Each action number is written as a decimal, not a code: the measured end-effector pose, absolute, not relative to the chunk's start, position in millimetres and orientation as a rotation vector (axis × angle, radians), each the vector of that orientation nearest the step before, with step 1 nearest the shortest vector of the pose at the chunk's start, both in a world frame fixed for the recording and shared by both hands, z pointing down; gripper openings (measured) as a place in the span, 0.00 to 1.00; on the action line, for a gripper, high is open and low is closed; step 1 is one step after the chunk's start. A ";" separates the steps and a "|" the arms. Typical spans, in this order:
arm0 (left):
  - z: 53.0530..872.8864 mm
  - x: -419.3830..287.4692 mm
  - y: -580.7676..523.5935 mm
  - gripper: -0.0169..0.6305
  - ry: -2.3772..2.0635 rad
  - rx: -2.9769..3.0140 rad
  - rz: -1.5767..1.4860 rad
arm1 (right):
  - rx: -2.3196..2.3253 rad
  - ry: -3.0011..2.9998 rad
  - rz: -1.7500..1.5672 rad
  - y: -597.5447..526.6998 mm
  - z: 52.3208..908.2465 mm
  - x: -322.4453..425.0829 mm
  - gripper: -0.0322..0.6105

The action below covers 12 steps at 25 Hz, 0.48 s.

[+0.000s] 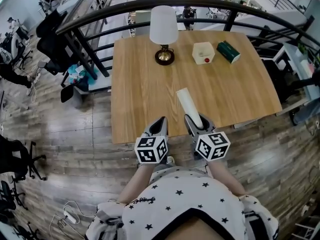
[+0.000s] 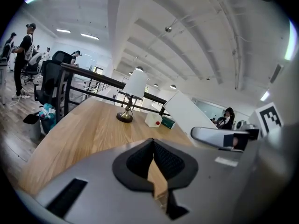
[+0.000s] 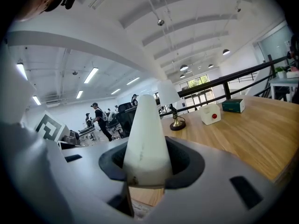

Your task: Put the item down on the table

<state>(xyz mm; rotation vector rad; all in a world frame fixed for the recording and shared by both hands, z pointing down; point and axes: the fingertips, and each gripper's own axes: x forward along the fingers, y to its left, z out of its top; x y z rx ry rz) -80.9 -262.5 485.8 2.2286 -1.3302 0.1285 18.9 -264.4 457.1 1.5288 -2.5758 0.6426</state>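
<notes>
Jaws on the right gripper are clamped on the base of a white tube, which sticks forward over the near edge of the wooden table, tilted a little upward. Just beside it, the left gripper has its jaws closed tip to tip with nothing between them. Farther back on the table stand a lamp, a white box and a green box.

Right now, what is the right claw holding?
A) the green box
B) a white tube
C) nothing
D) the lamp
B: the right claw is closed on a white tube that sticks out past its tips, while the lamp and the green box stand apart from it, further back on the table.
</notes>
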 end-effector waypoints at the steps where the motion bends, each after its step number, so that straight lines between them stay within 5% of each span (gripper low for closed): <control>1: 486.3 -83.1 -268.4 0.04 -1.329 2.228 0.130 | 1.530 -2.572 0.644 -270.8 457.9 17.2 0.27; 12: 507.6 -108.2 -310.4 0.05 -1.375 2.156 0.138 | 1.489 -2.503 0.673 -323.5 494.3 10.9 0.27</control>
